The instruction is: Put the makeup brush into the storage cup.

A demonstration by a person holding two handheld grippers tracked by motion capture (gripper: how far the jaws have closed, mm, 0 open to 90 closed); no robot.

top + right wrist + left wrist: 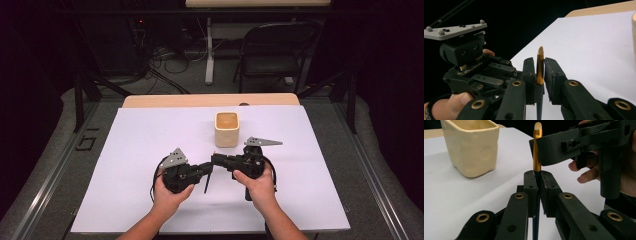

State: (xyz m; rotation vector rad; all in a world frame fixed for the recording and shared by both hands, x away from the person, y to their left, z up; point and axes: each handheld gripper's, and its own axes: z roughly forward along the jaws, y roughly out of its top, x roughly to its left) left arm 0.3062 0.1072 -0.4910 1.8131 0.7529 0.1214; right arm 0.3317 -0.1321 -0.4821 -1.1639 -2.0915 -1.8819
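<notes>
A dark room with a folding chair (272, 50) lies beyond the white surface (140, 150); there the left gripper (206, 168) and right gripper (216, 159) meet near a cream cup (227, 129). In the left gripper view, fingers (531, 187) clamp a gold-banded brush (537, 157). In the right gripper view, fingers (529, 75) stand narrow around it; contact is unclear.
</notes>
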